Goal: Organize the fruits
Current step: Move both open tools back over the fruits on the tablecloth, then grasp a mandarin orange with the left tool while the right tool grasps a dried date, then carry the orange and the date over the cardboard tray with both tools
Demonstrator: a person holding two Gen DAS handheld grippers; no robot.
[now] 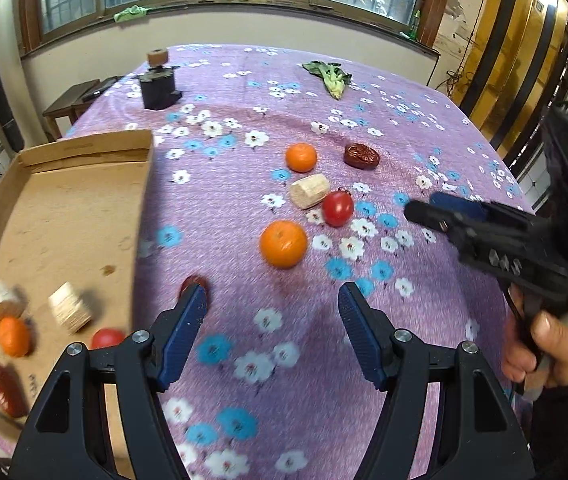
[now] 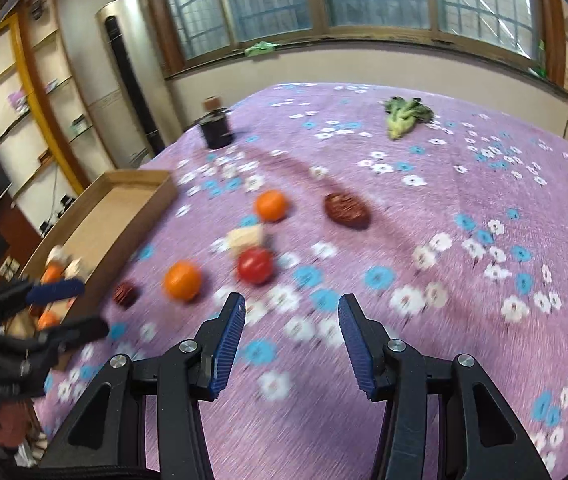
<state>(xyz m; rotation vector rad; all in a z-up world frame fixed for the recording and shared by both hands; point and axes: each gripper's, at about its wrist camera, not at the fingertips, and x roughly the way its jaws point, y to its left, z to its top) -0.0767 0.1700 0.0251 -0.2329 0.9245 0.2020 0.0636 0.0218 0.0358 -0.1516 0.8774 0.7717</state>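
In the left wrist view my left gripper (image 1: 271, 292) stands open and empty over the purple flowered cloth. Ahead of it lie a near orange (image 1: 283, 243), a tomato (image 1: 338, 208), a pale cut stalk piece (image 1: 310, 191), a far orange (image 1: 301, 157) and a red date (image 1: 361, 156). A second date (image 1: 193, 282) peeks out behind the left fingertip. The cardboard tray (image 1: 83, 200) at the left holds several fruits. My right gripper (image 2: 292, 302), also seen from the side (image 1: 432, 204), is open and empty, just short of the tomato (image 2: 255, 265) and near orange (image 2: 182, 280).
A leafy green vegetable (image 1: 330, 76) lies at the far side of the table. A dark jar with a cork top (image 1: 158, 84) stands at the far left. A low wooden stool (image 1: 71, 100) is beyond the table edge. A hand (image 1: 544, 344) holds the right gripper.
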